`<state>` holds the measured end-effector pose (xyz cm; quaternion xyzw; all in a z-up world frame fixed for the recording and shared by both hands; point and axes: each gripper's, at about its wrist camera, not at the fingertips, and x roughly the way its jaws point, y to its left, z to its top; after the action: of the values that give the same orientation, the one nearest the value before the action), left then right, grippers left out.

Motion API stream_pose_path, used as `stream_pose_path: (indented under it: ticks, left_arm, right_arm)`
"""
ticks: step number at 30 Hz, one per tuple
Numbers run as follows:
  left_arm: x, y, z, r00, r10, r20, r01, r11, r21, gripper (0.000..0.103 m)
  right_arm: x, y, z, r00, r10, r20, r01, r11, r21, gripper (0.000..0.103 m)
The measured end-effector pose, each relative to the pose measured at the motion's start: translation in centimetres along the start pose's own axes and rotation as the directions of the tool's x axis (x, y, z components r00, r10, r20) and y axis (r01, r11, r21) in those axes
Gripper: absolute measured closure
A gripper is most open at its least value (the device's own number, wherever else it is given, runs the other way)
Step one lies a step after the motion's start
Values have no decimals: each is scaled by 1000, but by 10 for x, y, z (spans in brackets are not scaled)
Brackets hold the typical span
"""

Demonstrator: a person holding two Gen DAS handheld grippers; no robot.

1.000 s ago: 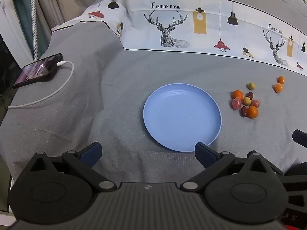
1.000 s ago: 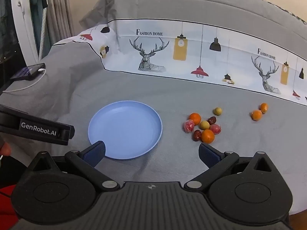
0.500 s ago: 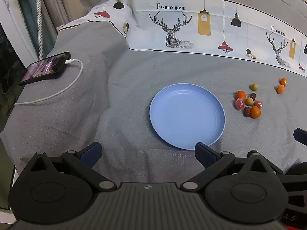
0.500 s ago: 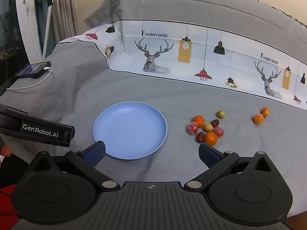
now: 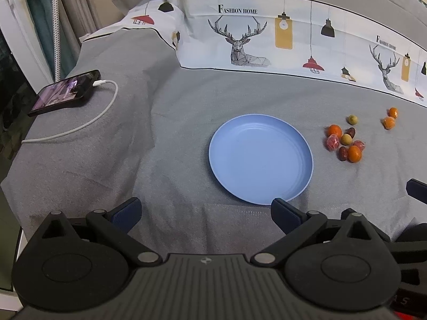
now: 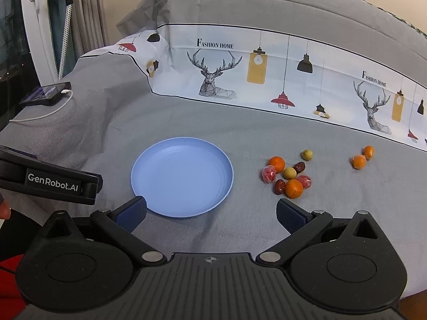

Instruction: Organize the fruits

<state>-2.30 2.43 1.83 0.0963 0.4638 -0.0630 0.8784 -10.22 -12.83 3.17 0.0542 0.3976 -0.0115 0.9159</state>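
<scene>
**Plate bare, fruit grouped to its right, both grippers spread wide**

A blue plate [image 5: 260,160] is seen lying flat on the grey bed cover [image 5: 165,122], with nothing on it. Bare cloth is noted all round its rim; only at the near edge is it met in view by a gripper tip.

The fruit is found on the cover to the right of the plate, apart from its rim. A tight cluster [image 6: 287,177] is made up of two small oranges, two dark red fruits, two pinkish wrapped pieces and a yellow-green fruit, most of them touching or just beside one another. A second yellow-green fruit [image 6: 307,155] lies just behind the cluster. A pair of small oranges [image 6: 362,157] lies well apart, farther right, near the printed band of the cover [image 6: 267,74].

The left gripper [image 5: 205,212] is held above the near edge of the cover, jaws spread wide and nothing between them; its right tip overlaps the near rim of the plate in view. The right gripper [image 6: 210,212] is likewise spread wide and unloaded, its left tip at the plate's near-left rim and its right tip just short of the cluster.

A phone [image 5: 65,92] with a white cable [image 5: 80,126] is recorded at the far left edge of the bed, well clear of the plate. A broad stretch of open cloth lies between them.
</scene>
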Motion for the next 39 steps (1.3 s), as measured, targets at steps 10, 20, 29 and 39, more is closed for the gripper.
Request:
stream_pose_path:
  ticks: [10,20,29,39]
  left_arm:
    - [3,1,-3,1000,-3,-7,3,1000,4,0]
    - [9,1,-4,1000,8,-25,-8,1000,3,0]
    - [13,0,-4,999,6,-40,-5,1000,20,0]
    - [14,1,-3,999,9,-43,-9,1000,4,0]
  right_arm:
    - [2,1,-2,1000,-2,-8,2,1000,0,0]
    - [7,1,-1,1000,-2,-26,2,1000,5,0]
    - [10,1,0,1000,-3,-30,3,1000,8,0]
    - [14,1,0,999,1,-33,0,1000,8,0]
